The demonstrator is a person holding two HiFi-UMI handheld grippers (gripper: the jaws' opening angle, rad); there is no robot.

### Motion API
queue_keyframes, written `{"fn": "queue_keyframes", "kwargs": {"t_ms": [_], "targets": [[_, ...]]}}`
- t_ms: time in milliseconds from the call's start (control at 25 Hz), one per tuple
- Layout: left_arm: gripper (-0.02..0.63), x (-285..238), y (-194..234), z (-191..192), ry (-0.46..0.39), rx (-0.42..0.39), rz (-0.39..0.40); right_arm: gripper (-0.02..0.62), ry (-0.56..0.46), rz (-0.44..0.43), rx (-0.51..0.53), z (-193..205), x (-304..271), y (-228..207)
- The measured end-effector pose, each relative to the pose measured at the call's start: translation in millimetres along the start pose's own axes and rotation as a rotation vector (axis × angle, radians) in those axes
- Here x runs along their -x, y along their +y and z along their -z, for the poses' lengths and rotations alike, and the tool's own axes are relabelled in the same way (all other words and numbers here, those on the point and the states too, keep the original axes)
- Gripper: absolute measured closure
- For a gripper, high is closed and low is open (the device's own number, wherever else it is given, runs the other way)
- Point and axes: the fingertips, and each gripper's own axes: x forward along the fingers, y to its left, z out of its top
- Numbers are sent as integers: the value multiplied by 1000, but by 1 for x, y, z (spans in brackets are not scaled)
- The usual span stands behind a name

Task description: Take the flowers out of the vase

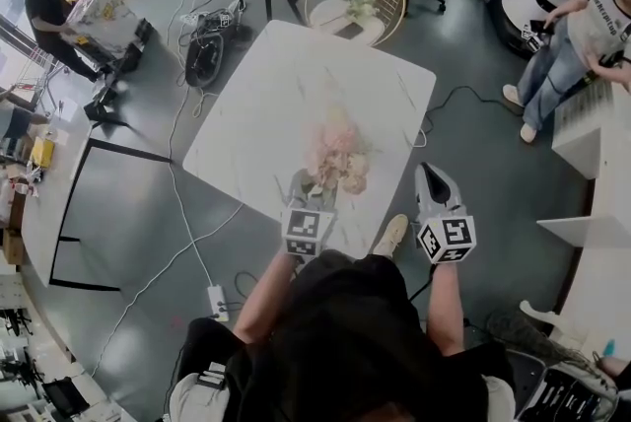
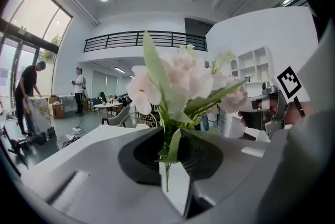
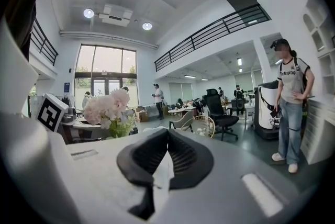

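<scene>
While the left tool (image 2: 170, 152) pinches the flowers (image 2: 183, 81) by their green stems over the worktop (image 1: 296, 85), the right tool (image 3: 166, 152) rests closed, empty; blooms seem light, soft, crushable, so grip the stems.

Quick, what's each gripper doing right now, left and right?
Left gripper: closed on the stems of the flowers.
Right gripper: closed, nothing between its jaws.
</scene>
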Motion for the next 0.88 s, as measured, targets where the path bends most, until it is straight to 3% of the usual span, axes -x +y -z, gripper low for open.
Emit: {"fn": "queue_keyframes", "kwargs": {"t_ms": [880], "targets": [[545,-5,1,-5,-2,-3,4,591,5,-20,5,-2,-1,6]]}}
